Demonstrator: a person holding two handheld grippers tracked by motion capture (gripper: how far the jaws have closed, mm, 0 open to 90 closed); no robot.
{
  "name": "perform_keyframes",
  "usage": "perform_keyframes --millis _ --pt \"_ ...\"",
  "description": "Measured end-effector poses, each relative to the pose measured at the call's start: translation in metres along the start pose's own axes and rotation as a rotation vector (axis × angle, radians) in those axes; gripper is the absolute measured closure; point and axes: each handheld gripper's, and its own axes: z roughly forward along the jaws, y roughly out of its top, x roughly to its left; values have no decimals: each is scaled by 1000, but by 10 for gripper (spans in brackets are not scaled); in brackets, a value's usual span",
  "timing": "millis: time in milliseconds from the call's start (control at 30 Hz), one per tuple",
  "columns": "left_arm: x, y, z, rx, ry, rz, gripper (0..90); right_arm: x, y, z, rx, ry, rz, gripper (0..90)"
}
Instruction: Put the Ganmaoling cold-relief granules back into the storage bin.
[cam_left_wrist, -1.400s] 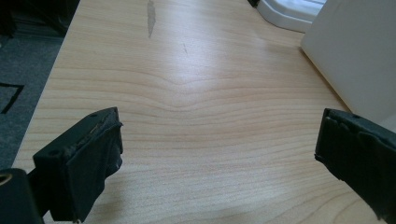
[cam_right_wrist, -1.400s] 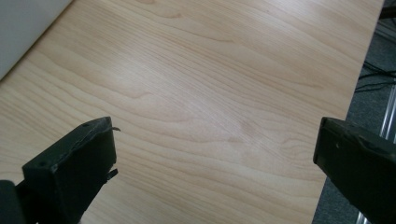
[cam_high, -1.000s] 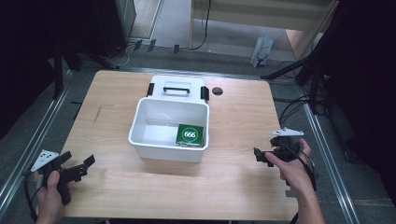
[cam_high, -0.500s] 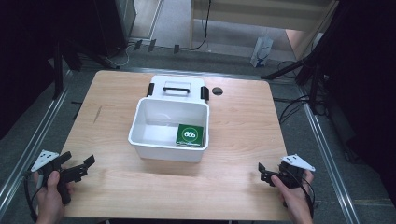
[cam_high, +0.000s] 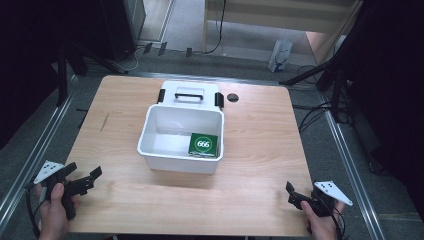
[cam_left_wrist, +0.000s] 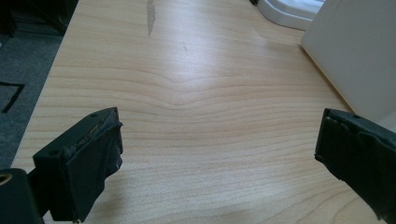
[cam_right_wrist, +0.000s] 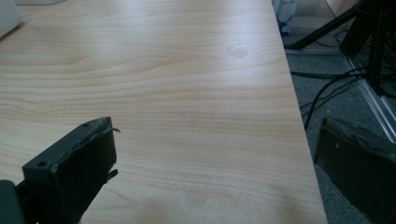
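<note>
Grippers resting wide at the desk's near corners

Hands are holding both tools low over the desk (cam_high: 260, 125). At the near left corner, the left gripper (cam_high: 85, 181) is sitting with its jaws spread wide and nothing between them; its own view is showing bare wood between the jaws and the white bin's wall at the right. At the near right corner, the right gripper (cam_high: 292, 195) is likewise gaping and carrying nothing, one jaw hanging past the desk's right edge. Well apart from both, the white bin (cam_high: 165, 155) is standing at the middle of the desk, a green box (cam_high: 203, 145) lying in its near right corner. The lid (cam_high: 190, 92) is lying just behind the bin, toward the far edge.
</note>
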Motion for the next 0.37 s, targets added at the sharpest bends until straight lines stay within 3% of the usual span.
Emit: perform_keyframes --millis 33,133,367 --pt "0 0 0 3 0 1 13 0 0 0 0 0 0 0" --pt "0 0 1 -3 -2 -1 13 -3 1 3 41 -13 67 13" --pt "0 0 1 1 -1 0 13 -2 0 2 37 -16 60 42"
